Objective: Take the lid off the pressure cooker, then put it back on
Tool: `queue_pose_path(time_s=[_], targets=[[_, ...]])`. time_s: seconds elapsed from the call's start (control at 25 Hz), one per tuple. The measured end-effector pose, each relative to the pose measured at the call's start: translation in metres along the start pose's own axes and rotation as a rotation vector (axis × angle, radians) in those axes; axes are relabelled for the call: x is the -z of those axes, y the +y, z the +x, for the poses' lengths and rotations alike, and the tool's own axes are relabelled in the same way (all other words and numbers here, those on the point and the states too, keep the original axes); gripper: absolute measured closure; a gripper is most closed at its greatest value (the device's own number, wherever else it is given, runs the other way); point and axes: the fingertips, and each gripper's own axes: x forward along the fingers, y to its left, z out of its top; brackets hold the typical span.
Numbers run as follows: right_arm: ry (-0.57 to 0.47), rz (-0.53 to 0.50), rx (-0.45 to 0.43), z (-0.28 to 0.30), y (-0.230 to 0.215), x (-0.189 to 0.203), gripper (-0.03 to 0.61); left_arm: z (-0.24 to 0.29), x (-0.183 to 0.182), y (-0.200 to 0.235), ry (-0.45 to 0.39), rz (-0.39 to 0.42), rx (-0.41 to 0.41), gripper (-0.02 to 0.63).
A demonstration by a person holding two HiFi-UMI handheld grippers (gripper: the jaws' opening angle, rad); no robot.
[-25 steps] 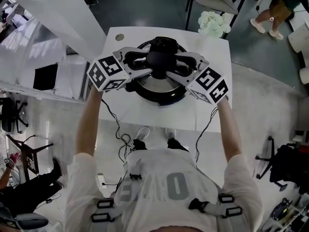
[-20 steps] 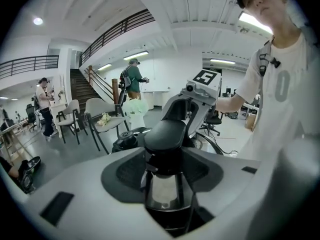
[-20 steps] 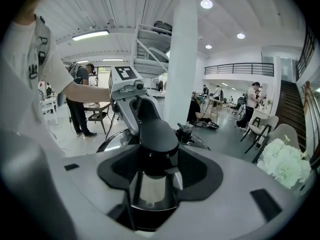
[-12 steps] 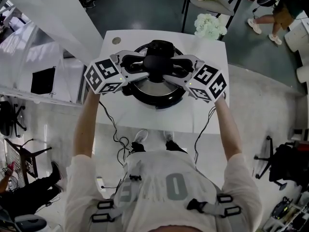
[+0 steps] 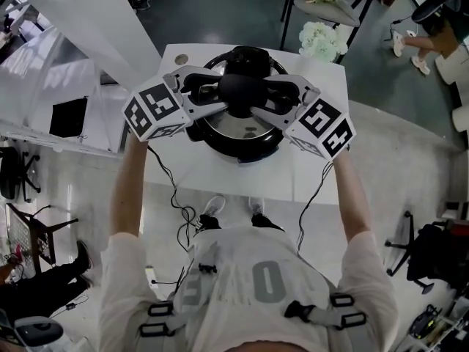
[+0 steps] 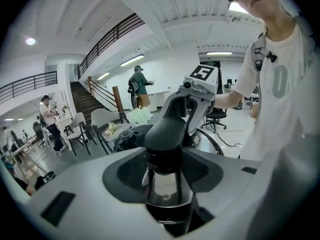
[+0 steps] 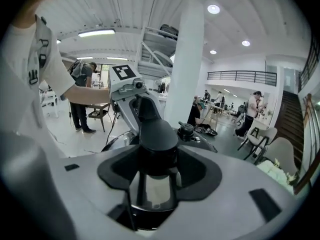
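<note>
While your left tongs (image 5: 222, 98) and right tongs (image 5: 258, 98) both hold the knob (image 5: 238, 88): the lid (image 5: 245, 127) goes wherever your two hands go together.
Left tongs: they reach in from your left, jaws at a middling width and clamped on the neck of the knob, pads pressing it.
Right tongs: they reach in from your right at much the same width, clamped on the same knob from the opposite side.
Knob to tongs: it sits dead between the two sets of tips, which meet nose to nose over it. Neither hand is nearer, and both angle down at it alike.
Where the lid is: round and steel, it hangs under the knob, directly over the cooker (image 5: 242, 152) on the white table (image 5: 220, 178) in front of you. Whether its edge has cleared the pot's rim, none of the views lets you tell.
Axis: the knob's stem stands upright, so the move looks to call for a straight vertical path with both hands level. Let one hand lead and the lid will likely tip.
Far-side mark: the black valve (image 7: 186, 129) sits on the lid beyond the knob, away from you. It is a handy reference for seating the lid again.
Risk: if your hands drift apart, the knob could slip out between them.
</note>
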Motion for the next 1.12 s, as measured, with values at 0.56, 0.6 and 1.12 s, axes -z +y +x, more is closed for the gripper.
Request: queue_pose_path(time_s=[0.56,0.6,1.12], targets=[[-0.077,-0.097,-0.095,0.036,0.051,-0.073,0.345,-0.100,0.012,-0.008,-0.034,-0.042,-0.207,0.403],[-0.079,-0.103,-0.109,0.046,0.060,-0.079,0.345,-0.112,0.020,-0.009,-0.032,-0.051,-0.218,0.403],[-0.098,-0.053,-0.150,0.193,0.189,-0.144,0.345,-0.268,0.154,-0.026,0.035,-0.099,-0.227,0.403]])
